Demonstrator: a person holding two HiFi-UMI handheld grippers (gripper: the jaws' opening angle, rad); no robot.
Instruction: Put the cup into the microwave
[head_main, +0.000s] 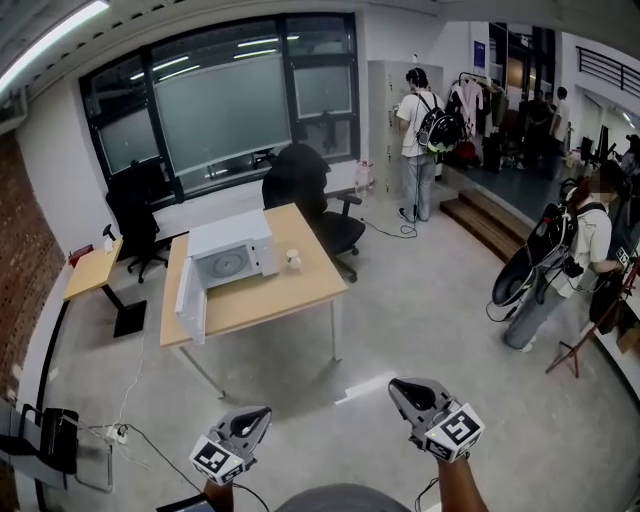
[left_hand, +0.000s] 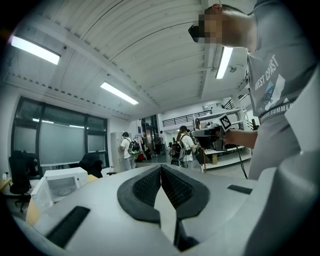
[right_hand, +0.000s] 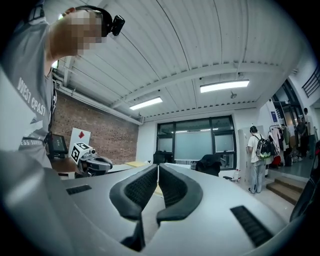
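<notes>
Big open workroom, grey floor (head_main: 420, 300), dark windows (head_main: 230, 110) along the far wall, brick wall (head_main: 25, 260) on the left, and a few people standing off to the right by a clothes rack and steps. Near the windows sits a wooden table (head_main: 290, 295) with black chairs (head_main: 310, 185) behind it and a smaller desk (head_main: 95, 272) to its left. A white microwave (head_main: 235, 252) stands on the table with its door (head_main: 192, 302) swung open at the left, cavity facing the camera, looks empty. The cup (head_main: 293, 260) stands upright on the tabletop just right of the microwave, apart from it and untouched. Left gripper (head_main: 263, 411) and right gripper (head_main: 395, 386) sit low in the head view, both held about level over bare floor, well short of the table. Each gripper view shows the pads pressed together with nothing between them, so both claws are closed and empty. Step in hand is judged as the approach: no grasp yet, task barely begun. Next move likely calls for closing in on the table, spreading one claw, lining it up round the cup from the side and squeezing without tipping it, then carrying it left into the cavity. The door is already open, so no door step seems needed first.
</notes>
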